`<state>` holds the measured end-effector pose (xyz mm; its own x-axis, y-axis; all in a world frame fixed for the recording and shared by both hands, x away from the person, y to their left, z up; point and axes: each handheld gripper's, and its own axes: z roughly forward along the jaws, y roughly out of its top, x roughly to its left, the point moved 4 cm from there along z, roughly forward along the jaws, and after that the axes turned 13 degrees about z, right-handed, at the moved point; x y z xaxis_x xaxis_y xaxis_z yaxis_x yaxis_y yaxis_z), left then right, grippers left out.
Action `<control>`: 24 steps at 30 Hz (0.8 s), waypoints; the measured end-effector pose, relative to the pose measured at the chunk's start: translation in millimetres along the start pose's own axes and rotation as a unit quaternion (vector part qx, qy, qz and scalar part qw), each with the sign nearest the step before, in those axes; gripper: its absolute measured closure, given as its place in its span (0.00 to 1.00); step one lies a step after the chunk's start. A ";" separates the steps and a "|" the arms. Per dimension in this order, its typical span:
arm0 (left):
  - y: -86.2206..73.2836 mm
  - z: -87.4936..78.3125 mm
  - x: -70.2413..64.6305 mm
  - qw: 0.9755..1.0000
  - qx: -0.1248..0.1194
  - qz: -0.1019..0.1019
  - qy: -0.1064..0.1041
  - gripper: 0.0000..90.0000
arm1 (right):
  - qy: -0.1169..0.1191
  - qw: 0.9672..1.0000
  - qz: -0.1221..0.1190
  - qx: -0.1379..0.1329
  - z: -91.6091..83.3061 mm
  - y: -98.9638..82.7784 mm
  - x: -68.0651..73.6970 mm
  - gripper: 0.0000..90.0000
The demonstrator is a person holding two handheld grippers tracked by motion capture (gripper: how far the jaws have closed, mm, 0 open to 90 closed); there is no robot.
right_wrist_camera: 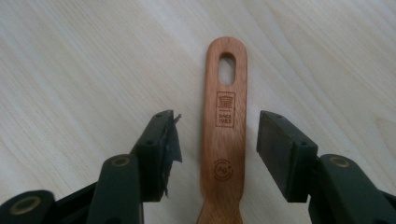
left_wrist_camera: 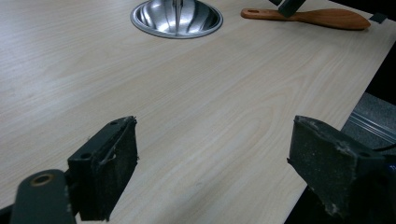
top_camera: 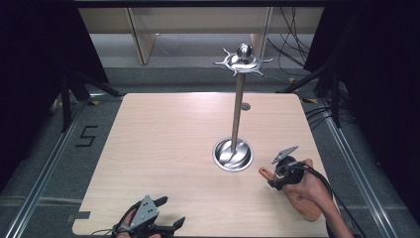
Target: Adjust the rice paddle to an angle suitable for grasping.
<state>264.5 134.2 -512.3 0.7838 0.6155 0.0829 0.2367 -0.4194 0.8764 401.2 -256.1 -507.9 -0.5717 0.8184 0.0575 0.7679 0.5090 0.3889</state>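
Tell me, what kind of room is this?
Probably a recording lab, not a kitchen. A bare wooden table stands between black curtains, loose cables lie on the floor behind it, and a number 5 is marked on the floor.

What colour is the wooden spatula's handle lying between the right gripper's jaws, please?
Warm reddish-brown wood with darker stamped marks on the spatula handle; clearest in the right gripper view.
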 end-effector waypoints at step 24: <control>0.3 -0.5 -0.3 1.000 0.002 -0.001 0.004 0.16 | -0.012 0.991 -0.030 0.133 15.2 24.3 1.5 0.73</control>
<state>264.1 134.2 -511.8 0.7790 0.6212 0.0849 0.2398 -0.4204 0.8751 423.4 -238.5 -512.3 -0.6141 0.7890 0.0178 0.7833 0.6066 0.1357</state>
